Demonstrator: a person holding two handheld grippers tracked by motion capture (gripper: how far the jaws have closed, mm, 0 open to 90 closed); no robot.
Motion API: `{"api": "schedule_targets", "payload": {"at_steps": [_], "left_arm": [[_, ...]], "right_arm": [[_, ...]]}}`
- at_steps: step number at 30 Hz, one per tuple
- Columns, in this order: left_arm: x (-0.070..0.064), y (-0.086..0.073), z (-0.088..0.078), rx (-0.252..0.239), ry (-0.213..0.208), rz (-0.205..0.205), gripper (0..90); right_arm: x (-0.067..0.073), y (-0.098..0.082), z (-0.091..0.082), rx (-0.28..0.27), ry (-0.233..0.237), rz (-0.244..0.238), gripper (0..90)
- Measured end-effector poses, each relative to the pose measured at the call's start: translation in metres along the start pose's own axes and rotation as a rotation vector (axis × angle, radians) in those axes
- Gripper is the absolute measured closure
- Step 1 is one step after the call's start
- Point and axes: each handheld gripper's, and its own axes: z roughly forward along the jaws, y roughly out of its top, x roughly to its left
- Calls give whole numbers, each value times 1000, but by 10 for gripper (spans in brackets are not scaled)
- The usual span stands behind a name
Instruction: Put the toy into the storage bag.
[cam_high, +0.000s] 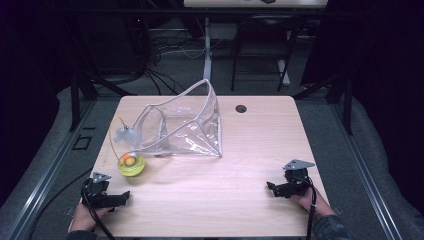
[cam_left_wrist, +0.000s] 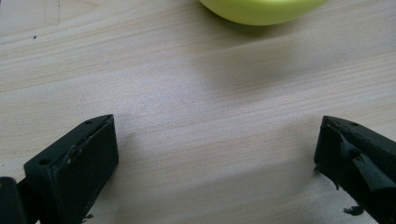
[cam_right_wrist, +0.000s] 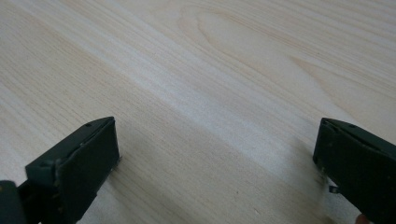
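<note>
A clear plastic bag (cam_high: 185, 125) lies open and crumpled on the wooden table (cam_high: 240, 160), left of centre toward the back. In front of its left corner sits a small yellow-green dish (cam_high: 131, 164) with an orange ball inside; its rim shows as the yellow-green dish (cam_left_wrist: 261, 10) in the left gripper view. My left gripper (cam_high: 122, 199) rests at the table's front left, below the dish, jaws wide apart and empty (cam_left_wrist: 217, 158). My right gripper (cam_high: 272, 189) rests at the front right, also open over bare wood (cam_right_wrist: 217, 158).
A pale tag on a yellow cord (cam_high: 124, 134) lies beside the bag's left corner. A round cable hole (cam_high: 241, 108) is in the table's back edge. Chair and desk legs and cables stand on the dark floor beyond.
</note>
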Motion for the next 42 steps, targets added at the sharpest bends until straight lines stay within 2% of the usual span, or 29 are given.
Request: {"api": "schedule_targets", "payload": {"at_steps": [3, 8, 13, 16, 19, 21, 25, 29, 30, 34, 41, 42], "left_arm": [[1, 5, -1, 51, -3, 7, 3], [1, 8, -3, 68, 18, 19, 29], [3, 12, -10, 50, 10, 3, 32], [1, 18, -18, 30, 16, 1, 47], [-2, 24, -25, 34, 34, -2, 47], [-2, 27, -29, 28, 34, -2, 12], [-4, 32, -37, -5, 12, 0, 2], [-5, 36, -42, -9, -3, -2, 1], [-5, 38, -43, 16, -27, -4, 0], [-5, 43, -45, 66, -51, -24, 1], [-1, 58, -50, 67, -67, -28, 1], [0, 66, -52, 69, -73, -15, 1]], "right_arm": [[0, 0, 0, 0, 0, 0, 0], [0, 0, 0, 1, 1, -1, 0], [0, 0, 0, 0, 0, 0, 0], [0, 0, 0, 0, 1, -1, 0], [0, 0, 0, -1, 1, 0, 0], [0, 0, 0, -1, 1, -1, 0], [0, 0, 0, 0, 1, -1, 0], [0, 0, 0, -1, 0, -1, 0], [0, 0, 0, 0, 0, -2, 0], [0, 0, 0, 0, 0, -2, 0], [0, 0, 0, -1, 0, -2, 0], [0, 0, 0, -2, 0, -3, 0]]}}
